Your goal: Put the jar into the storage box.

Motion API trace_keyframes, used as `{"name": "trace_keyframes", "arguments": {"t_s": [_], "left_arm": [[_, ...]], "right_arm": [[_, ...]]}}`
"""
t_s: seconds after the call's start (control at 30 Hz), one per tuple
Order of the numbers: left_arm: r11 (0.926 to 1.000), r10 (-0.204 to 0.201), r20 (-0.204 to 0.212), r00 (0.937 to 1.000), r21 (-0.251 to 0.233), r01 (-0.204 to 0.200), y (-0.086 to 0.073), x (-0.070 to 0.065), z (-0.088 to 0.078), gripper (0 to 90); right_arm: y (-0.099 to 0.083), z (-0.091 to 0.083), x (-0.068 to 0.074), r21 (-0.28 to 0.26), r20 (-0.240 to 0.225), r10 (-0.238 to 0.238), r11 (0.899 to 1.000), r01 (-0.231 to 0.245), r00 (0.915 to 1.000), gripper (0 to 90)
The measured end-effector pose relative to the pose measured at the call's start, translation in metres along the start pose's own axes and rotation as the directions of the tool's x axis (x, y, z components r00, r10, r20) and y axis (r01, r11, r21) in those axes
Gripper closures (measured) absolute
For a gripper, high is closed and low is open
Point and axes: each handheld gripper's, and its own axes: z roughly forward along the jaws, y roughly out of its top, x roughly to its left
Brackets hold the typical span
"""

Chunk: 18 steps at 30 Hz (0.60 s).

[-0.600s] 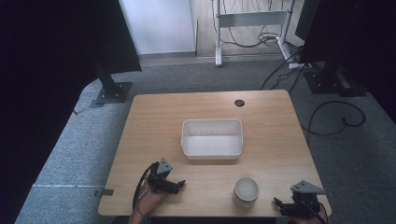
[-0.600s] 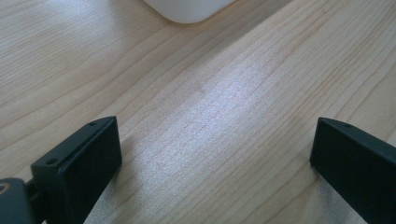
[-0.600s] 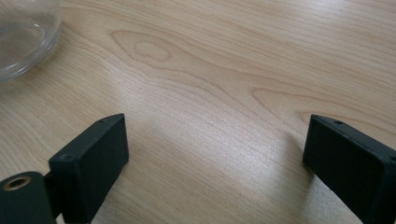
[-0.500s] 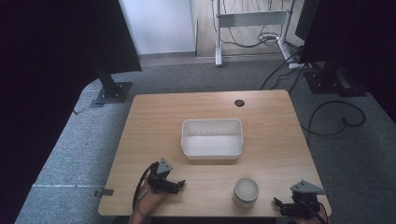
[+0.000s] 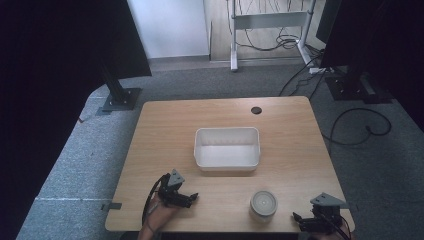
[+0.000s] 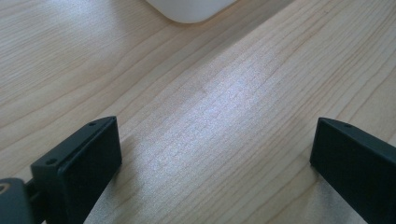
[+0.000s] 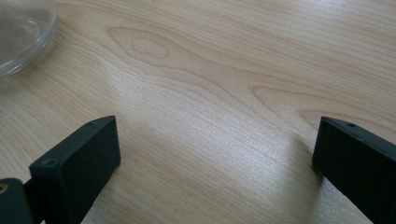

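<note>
Both grippers rest low near the table's front edge, jaws spread wide with nothing between them. Left gripper points toward the white rectangular bin; right gripper sits just right of the clear round jar. Judged next step: grasp the jar. Square the right jaws around its sides and close gently, since the smooth, rounded wall may slip.

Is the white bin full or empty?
Empty: the white bin shows only its bare white floor inside in the high view.
</note>
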Motion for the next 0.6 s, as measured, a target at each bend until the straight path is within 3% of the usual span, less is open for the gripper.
{"name": "trace_keyframes", "arguments": {"t_s": [0.6], "left_arm": [[1.0000, -0.001, -0.001, 1.0000, 0.000, 0.001, 0.0000, 0.0000, 0.0000, 1.7]], "right_arm": [[-0.0021, -0.0041, 0.0017, -0.012, -0.012, -0.001, 1.000, 0.001, 0.9999, 4.6]]}}
